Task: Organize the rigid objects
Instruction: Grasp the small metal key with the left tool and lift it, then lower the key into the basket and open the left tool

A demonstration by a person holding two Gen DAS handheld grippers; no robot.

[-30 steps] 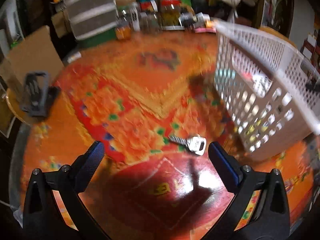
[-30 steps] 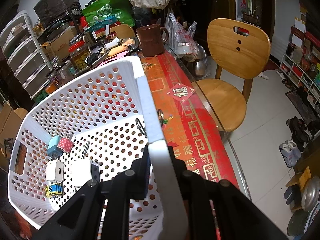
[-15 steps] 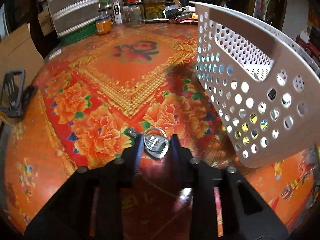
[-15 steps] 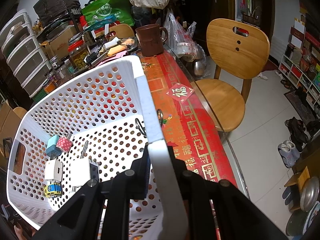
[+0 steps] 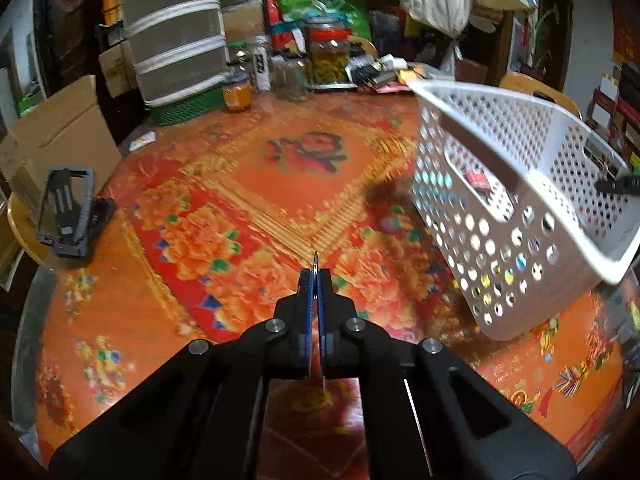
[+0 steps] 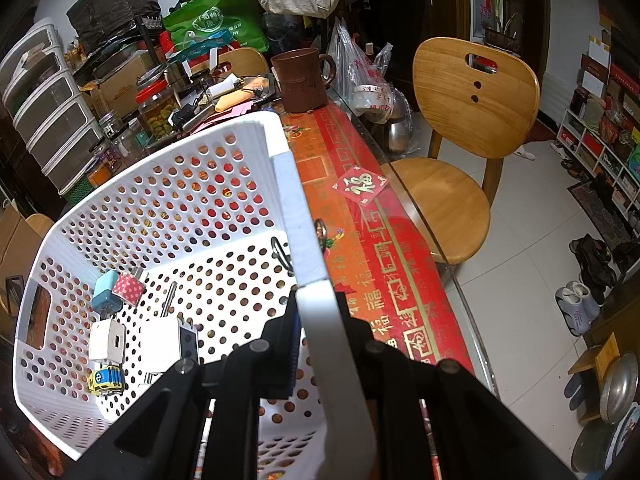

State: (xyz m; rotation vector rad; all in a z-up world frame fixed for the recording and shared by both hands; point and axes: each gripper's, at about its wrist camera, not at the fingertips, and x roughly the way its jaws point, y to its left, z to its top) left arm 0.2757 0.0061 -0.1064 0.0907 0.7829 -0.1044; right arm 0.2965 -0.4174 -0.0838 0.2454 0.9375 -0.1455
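The left tongs are pressed together on a thin metal key, of which only the edge pokes out beyond the tips, lifted above the desk with its red and orange flowered cover. At 2 o'clock from them, the white perforated basket sits tilted, its near corner raised off the desk.

The right tongs are clamped on the basket's rim, one finger inside the wall and one outside, with no visible gap. Inside the basket, toward 9 o'clock from these tongs, lie a blue plug touching a red dotted one, two white chargers side by side, and a small yellow toy car nearest the low corner. A thin metal rod lies just beside the plugs.

On the far left of the desk, at 10 o'clock from the left tongs, stands a dark phone stand. A wooden chair stands beside the desk at 1 o'clock from the right tongs.
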